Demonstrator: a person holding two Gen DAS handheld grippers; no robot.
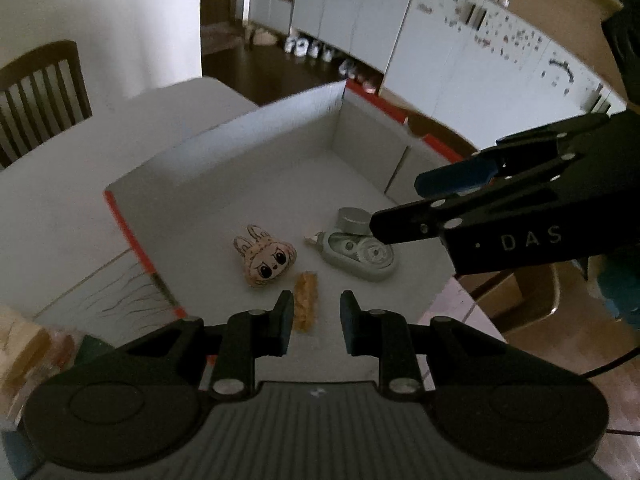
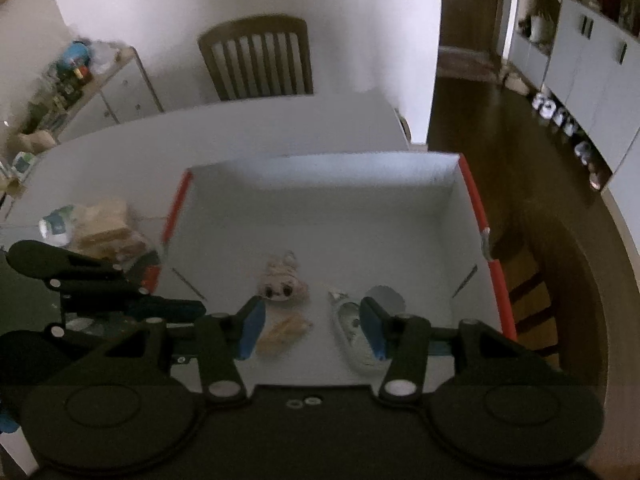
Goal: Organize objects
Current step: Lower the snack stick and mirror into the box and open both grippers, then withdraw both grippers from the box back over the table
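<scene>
Inside the white box (image 1: 248, 136) lie a bunny-face charm (image 1: 265, 256), fuzzy strip (image 1: 306, 296), correction tape (image 1: 360, 254) and grey cylinder (image 1: 354, 220); left gripper (image 1: 314, 326) and right gripper (image 2: 312, 326) hover spread apart, empty.

Box (image 1: 256, 136) looks matt white cardboard, orange-red edges. Inside it: glossy grey plastic tape dispenser (image 1: 360, 254), smooth printed bunny-face charm (image 1: 266, 258), rough fuzzy tan piece (image 1: 306, 300). Behind box, wooden slatted chair (image 2: 258, 60).

The only text that can be read is the letters "DAS", in pale capitals with a small dot before them, on the black body of the right gripper (image 1: 394, 208) in the left wrist view. No other label or number is readable.
</scene>
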